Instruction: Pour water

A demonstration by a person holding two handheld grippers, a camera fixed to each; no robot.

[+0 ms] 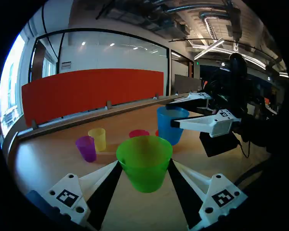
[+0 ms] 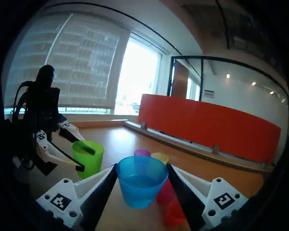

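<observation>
Fingers (image 1: pixel 106 184) of the left gripper (image 1: pixel 144 162) clamp a green cup (image 1: pixel 145 175); those of the right gripper (image 2: pixel 141 167) clamp a blue cup (image 2: pixel 140 192) holding water; both cups stand upright.

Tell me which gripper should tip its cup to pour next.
Right, probably: the right gripper holds the translucent blue plastic cup with water visible inside, while the left gripper holds the translucent green plastic cup, which looks empty and upright to receive.
</observation>
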